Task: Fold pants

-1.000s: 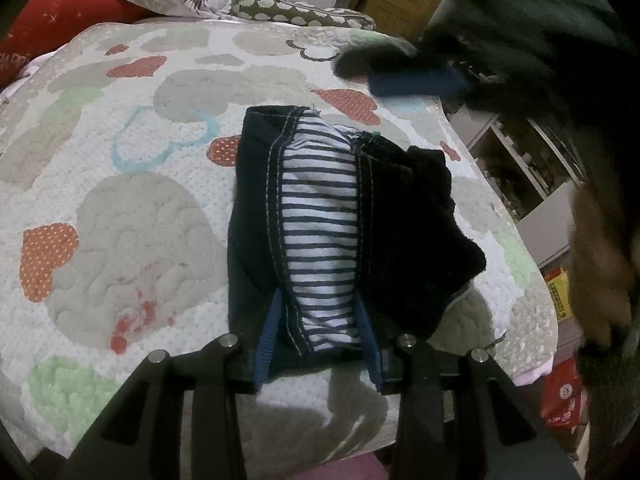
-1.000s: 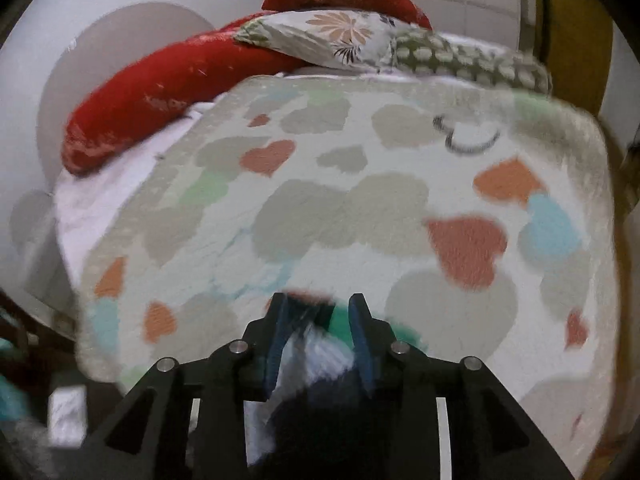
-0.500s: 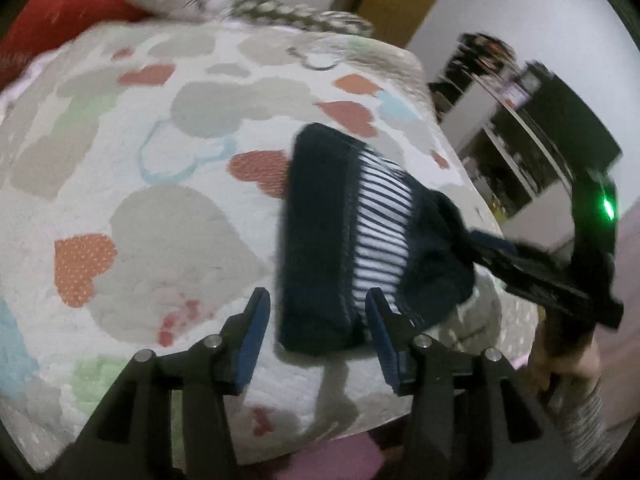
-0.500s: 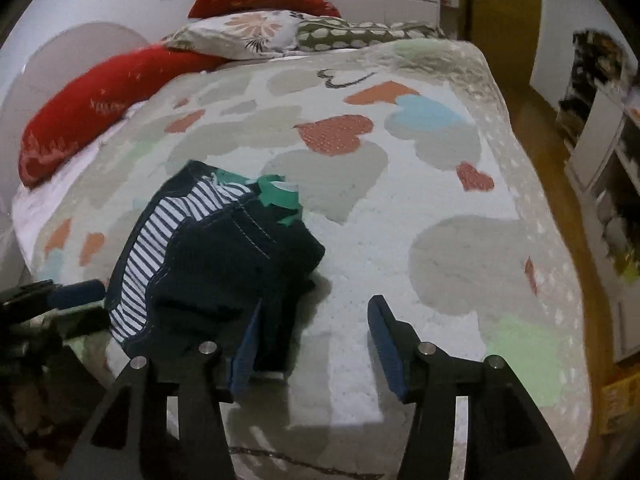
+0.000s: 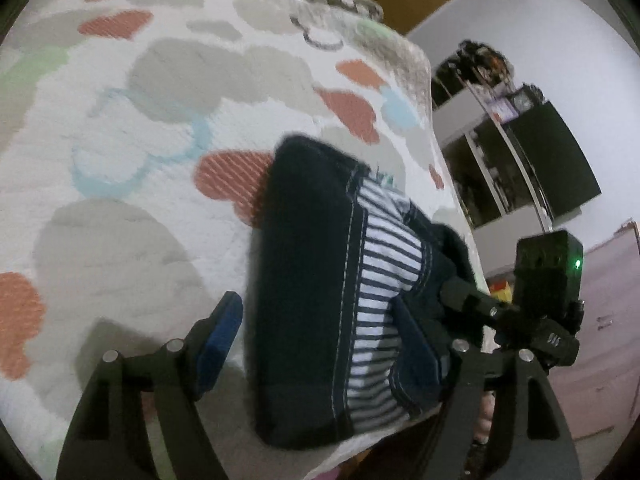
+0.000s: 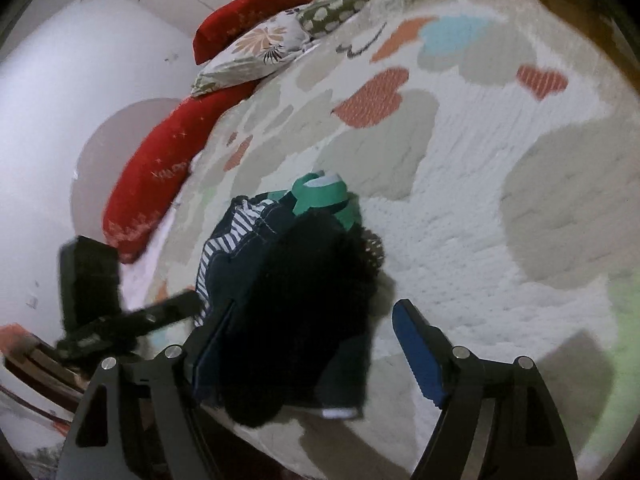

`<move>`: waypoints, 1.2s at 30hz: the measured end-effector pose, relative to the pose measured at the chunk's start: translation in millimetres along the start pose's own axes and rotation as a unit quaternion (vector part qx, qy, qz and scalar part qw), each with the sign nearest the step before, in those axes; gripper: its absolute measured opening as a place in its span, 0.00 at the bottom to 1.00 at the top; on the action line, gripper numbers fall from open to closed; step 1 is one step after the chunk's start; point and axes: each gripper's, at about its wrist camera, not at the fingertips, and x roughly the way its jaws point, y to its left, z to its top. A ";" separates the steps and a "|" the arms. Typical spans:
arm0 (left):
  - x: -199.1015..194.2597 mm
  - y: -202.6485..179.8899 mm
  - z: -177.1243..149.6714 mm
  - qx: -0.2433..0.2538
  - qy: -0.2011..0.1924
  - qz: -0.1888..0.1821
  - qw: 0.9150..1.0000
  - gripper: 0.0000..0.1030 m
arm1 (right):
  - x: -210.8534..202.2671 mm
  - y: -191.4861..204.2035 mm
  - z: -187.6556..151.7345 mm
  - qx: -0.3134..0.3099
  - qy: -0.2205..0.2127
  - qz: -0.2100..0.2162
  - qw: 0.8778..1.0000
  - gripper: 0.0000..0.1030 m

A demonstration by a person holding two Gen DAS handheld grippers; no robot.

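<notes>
1. The pants (image 5: 304, 280) are folded into a small dark blue bundle. It lies on the bed quilt (image 5: 120, 208), close to the near edge of the bed.
2. A white strip with dark stripes (image 5: 380, 304) runs down the middle of the bundle. A bit of green cloth (image 6: 322, 196) pokes out at the far end.
3. The left gripper (image 5: 316, 340) is spread wide, holding nothing. The near end of the pants sits between its two blue pads (image 5: 222, 332) — one pad is out on the quilt beside the dark side of the bundle, the other is at the striped side.
4. The right gripper (image 6: 308, 356) is spread wide too, with nothing pinched. Its left pad lies against the side of the bundle, and its right pad (image 6: 416, 356) is out over the bare quilt, apart from the cloth.
5. The two grippers come at the bundle from opposite sides, so each one shows up in the other's view — the right gripper is at the right edge of the pants in the left view, with a small green light (image 5: 577, 265) glowing on it.
6. The quilt is white with big hearts in grey, orange, blue and green.
7. Far up the bed are a long red pillow (image 6: 156, 176), a flowered pillow (image 6: 256, 52) and a spotted one (image 6: 336, 12).
8. A dark shelf unit (image 5: 520, 152) stands by the wall past the bed.
</notes>
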 end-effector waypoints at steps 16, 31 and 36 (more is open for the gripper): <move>-32.5 -1.1 62.7 0.015 -0.072 0.061 0.995 0.41 | 35.0 48.6 64.7 -0.018 -0.019 0.053 0.998 0.48; -32.0 -10.5 52.0 0.059 -0.098 0.130 0.985 0.41 | 10.6 42.4 88.8 0.061 -0.073 0.134 0.986 0.63; -15.4 3.3 35.9 0.062 -0.100 0.164 0.979 0.41 | 58.3 60.0 79.5 0.090 -0.007 0.189 0.978 0.63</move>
